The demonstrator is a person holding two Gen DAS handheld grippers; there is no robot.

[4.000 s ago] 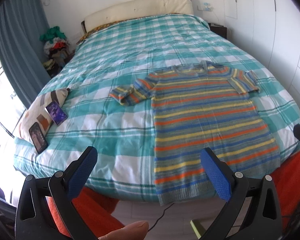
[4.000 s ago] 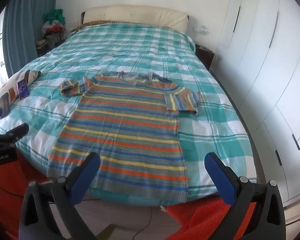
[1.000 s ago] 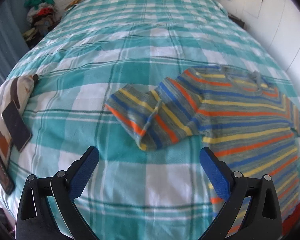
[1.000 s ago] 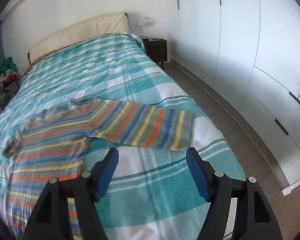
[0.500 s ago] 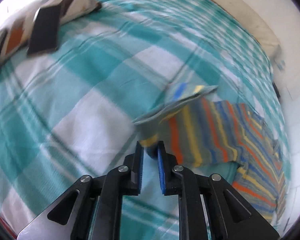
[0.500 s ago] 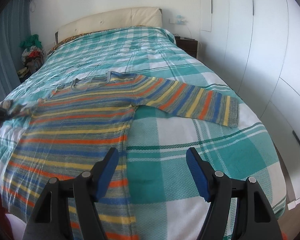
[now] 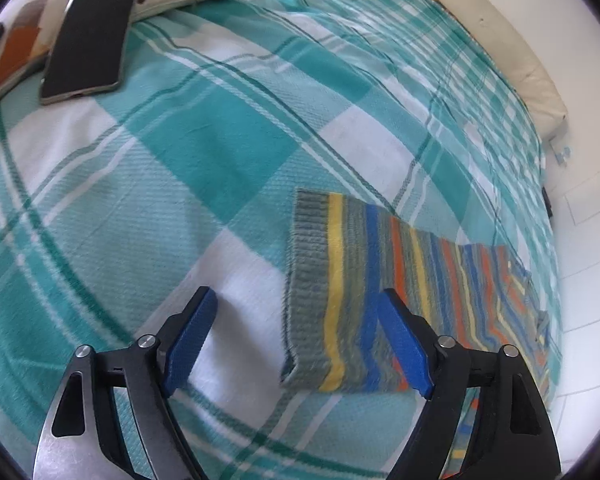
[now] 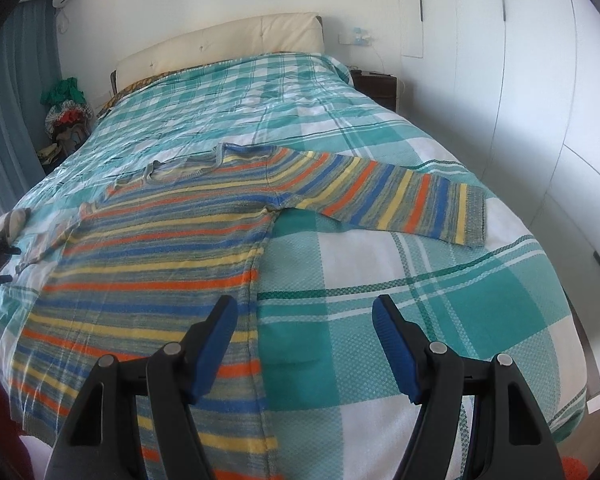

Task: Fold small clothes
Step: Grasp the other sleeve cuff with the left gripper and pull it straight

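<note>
A striped knit sweater (image 8: 172, 240) in orange, blue, yellow and grey lies flat, front up, on the bed. Its right sleeve (image 8: 400, 204) is stretched out sideways. Its left sleeve (image 7: 352, 288) lies flat in the left wrist view, cuff toward me. My left gripper (image 7: 300, 340) is open and empty, just above the cuff end of that sleeve. My right gripper (image 8: 304, 352) is open and empty, low over the bedspread beside the sweater's side seam.
The bed has a teal and white checked bedspread (image 8: 420, 304). A patterned pillow (image 7: 16, 36) with a dark phone (image 7: 88, 36) on it lies at the bed's left edge. White wardrobe doors (image 8: 540, 80) stand close on the right. A cream headboard (image 8: 228, 40) is at the far end.
My left gripper was shut on the left sleeve's cuff half a second ago; now it is open and the sleeve lies spread flat. My right gripper has stayed open and shifted slightly.
</note>
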